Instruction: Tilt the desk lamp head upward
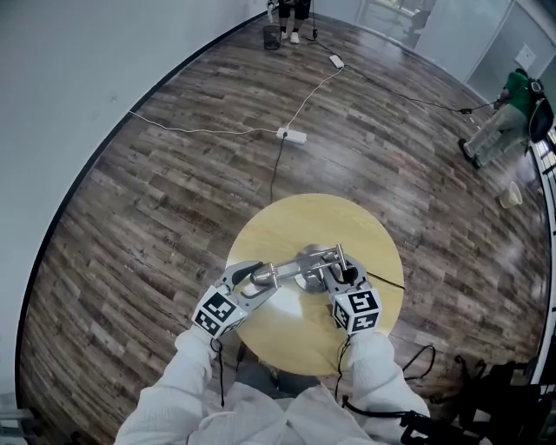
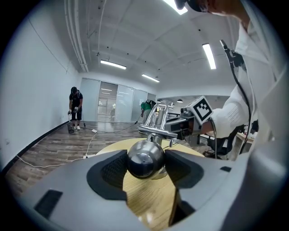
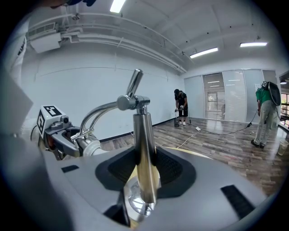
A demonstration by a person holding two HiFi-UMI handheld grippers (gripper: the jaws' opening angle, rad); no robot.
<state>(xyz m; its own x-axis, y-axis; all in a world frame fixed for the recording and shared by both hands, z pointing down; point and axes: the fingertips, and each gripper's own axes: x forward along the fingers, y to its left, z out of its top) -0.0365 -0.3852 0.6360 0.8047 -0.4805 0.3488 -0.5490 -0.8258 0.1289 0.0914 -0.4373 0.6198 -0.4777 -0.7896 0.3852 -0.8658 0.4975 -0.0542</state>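
Note:
A chrome desk lamp stands on a round wooden table, its round base near the middle. The rounded chrome lamp head points to the left at the end of a twin-rod arm. My left gripper is shut on the lamp head, with a pad against each side of it. My right gripper is shut on the lamp's upright post, just above the base. In the right gripper view the left gripper shows at the far end of the curved arm.
A black cable runs off the table's right edge. A white power strip and its cords lie on the wood floor beyond the table. Dark gear lies on the floor at lower right. Two people stand far off.

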